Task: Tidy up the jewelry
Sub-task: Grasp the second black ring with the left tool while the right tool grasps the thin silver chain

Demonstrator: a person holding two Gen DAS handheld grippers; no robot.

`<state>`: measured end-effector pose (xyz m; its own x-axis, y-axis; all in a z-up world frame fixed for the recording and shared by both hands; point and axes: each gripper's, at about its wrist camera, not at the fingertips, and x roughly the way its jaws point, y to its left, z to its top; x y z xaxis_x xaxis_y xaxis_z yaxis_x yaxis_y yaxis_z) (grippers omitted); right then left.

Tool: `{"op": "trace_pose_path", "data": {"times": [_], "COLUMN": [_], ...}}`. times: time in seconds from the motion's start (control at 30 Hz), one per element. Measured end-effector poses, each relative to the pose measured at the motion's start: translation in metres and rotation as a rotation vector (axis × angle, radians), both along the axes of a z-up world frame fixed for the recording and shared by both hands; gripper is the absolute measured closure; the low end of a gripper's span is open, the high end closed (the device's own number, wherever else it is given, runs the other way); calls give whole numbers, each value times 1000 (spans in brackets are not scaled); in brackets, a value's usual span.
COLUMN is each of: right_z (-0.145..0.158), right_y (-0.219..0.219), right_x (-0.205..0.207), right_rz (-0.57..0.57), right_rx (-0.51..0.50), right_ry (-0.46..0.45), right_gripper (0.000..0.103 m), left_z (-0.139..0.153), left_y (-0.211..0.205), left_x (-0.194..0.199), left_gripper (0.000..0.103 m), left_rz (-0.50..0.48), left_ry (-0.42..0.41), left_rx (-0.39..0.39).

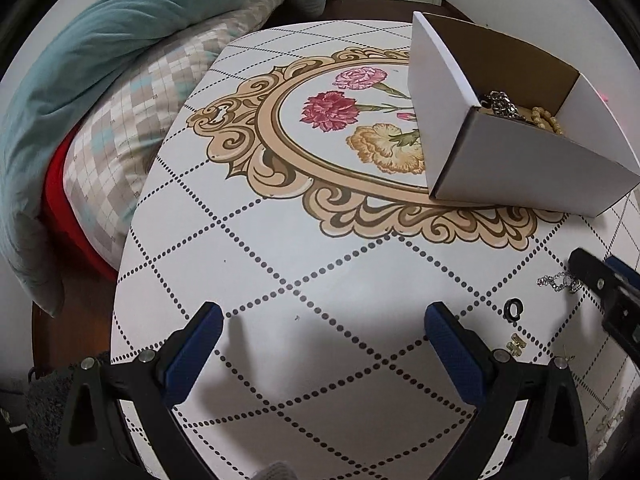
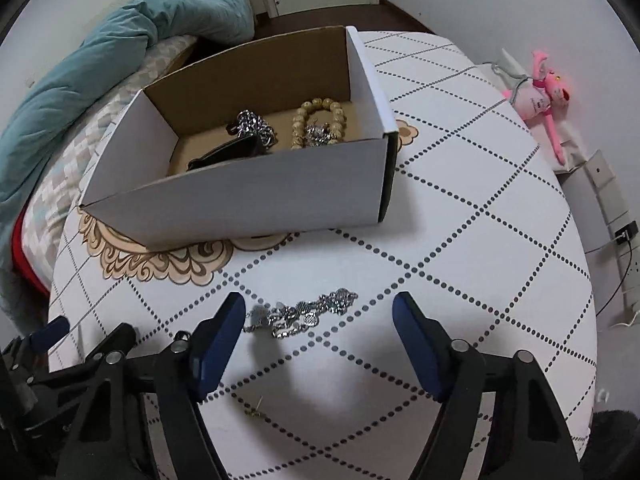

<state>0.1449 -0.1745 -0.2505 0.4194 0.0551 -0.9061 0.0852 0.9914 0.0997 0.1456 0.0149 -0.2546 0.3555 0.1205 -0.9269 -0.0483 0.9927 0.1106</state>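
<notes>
A white cardboard box (image 2: 248, 196) stands on the patterned table (image 2: 460, 240). Inside it lie a beaded bracelet (image 2: 320, 116), a silver chain (image 2: 252, 124) and a black item (image 2: 228, 152). A silver chain bracelet (image 2: 304, 314) lies on the table just ahead of my right gripper (image 2: 320, 312), which is open and empty. A small gold earring (image 2: 256, 410) lies between its fingers. My left gripper (image 1: 324, 320) is open and empty over bare table. In the left wrist view the box (image 1: 520, 168) stands at right, with the chain bracelet (image 1: 558, 282), a black ring (image 1: 515, 308) and a gold piece (image 1: 516, 346).
A bed with a teal duvet (image 1: 100, 52) and checked pillow (image 1: 132, 120) borders the table's left edge. A pink plush toy (image 2: 540, 92) lies on the floor to the right, near a power strip (image 2: 616, 216). The right gripper (image 1: 608, 292) shows at the left view's right edge.
</notes>
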Motion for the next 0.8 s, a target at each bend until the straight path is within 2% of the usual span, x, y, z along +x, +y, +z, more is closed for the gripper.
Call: {"op": "trace_pose_path", "data": {"times": [0.03,0.07,0.1,0.17,0.27,0.4,0.57,0.67,0.8], "right_z": [0,1,1,1,4,20,33,31,28], "right_y": [1,1,0,-4,-15,-39,-63,-74,-83], "right_x": [1,1,3,3,-2,-16,-32,-34,-37], "right_rz": [-4,-14,-20,-25,-26,-59,-90,-109,-127], "right_rx": [-20,-31,-32,-16,24,68,77,79,85], "right_ry": [-5,-12,-13,-15,-3,-32,-45,-34,-30], "right_gripper": [56,76,87,97,99,99,99,99,99], "left_z": [0,0,0,1,5,14,13,9,7], "left_y": [-1,-2,-3,-5,-8,-20,-50,-65,-78], "left_x": [1,0,1,0,-1,-4,-7,-8,-12], "left_gripper": [0,0,0,0,0,0,1,13,39], "left_rz": [-3,-7,-8,-13,-18,-38,-111,-150,-188], "left_ry": [-1,-3,-3,-3,-9,-27,-28,-27,-36], "left_rx": [4,8,10,6,-14,-68,-92,-83,-67]}}
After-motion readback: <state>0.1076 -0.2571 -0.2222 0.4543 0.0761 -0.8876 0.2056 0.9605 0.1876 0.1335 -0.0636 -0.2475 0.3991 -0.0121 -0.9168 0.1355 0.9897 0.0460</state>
